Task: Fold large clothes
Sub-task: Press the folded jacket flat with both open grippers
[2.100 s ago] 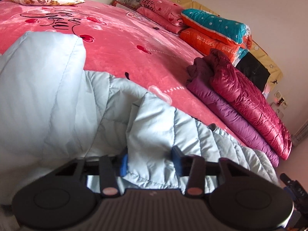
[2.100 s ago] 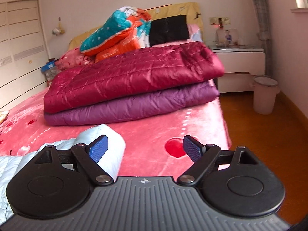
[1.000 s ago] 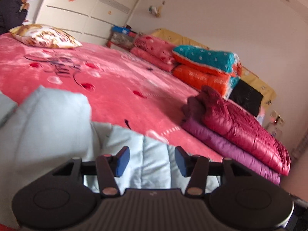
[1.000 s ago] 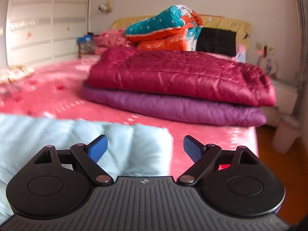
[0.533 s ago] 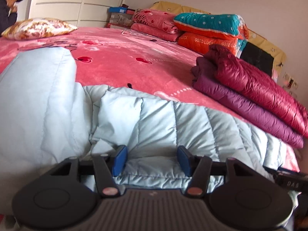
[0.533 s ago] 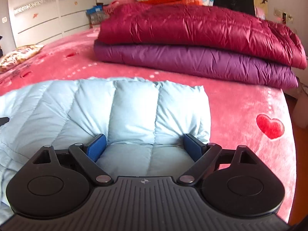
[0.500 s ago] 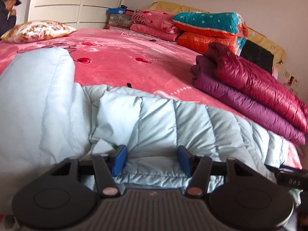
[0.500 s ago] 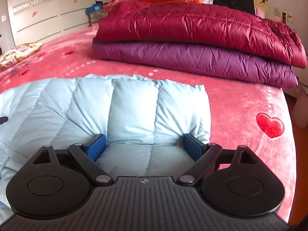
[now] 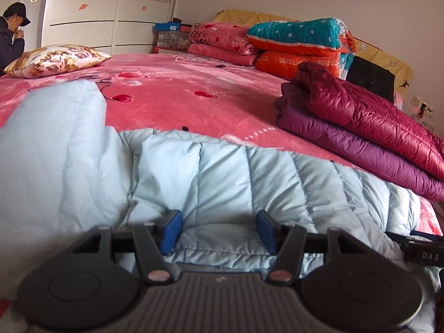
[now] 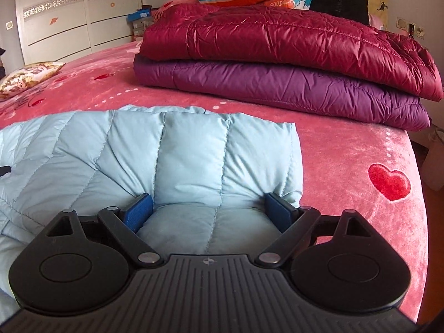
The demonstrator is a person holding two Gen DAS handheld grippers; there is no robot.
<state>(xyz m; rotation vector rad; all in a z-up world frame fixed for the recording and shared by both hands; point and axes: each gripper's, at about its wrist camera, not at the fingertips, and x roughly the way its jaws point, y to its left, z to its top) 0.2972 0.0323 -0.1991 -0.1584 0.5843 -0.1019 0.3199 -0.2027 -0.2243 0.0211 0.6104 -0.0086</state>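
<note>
A pale blue quilted jacket (image 9: 236,177) lies on the pink bed (image 9: 180,97), with one part bulging up at the left. My left gripper (image 9: 219,231) rests low on the jacket's near edge. Its blue pads stand apart with a flat band of fabric between them, not pinched. In the right wrist view the jacket's end (image 10: 180,152) lies flat, folded to a square corner. My right gripper (image 10: 209,212) is wide open and straddles that end, a pad at each side of the padded panels.
A maroon jacket (image 10: 277,33) lies folded on a purple one (image 10: 277,83) just beyond the blue jacket. Stacked blankets (image 9: 294,41) sit at the headboard and a floral pillow (image 9: 55,58) at the far left. A person (image 9: 12,36) stands by the wardrobe. The bed's edge (image 10: 410,194) runs at the right.
Both grippers have come down onto the blue jacket, which now lies spread flat under them. The left pads stand a little wider apart than a second ago.
</note>
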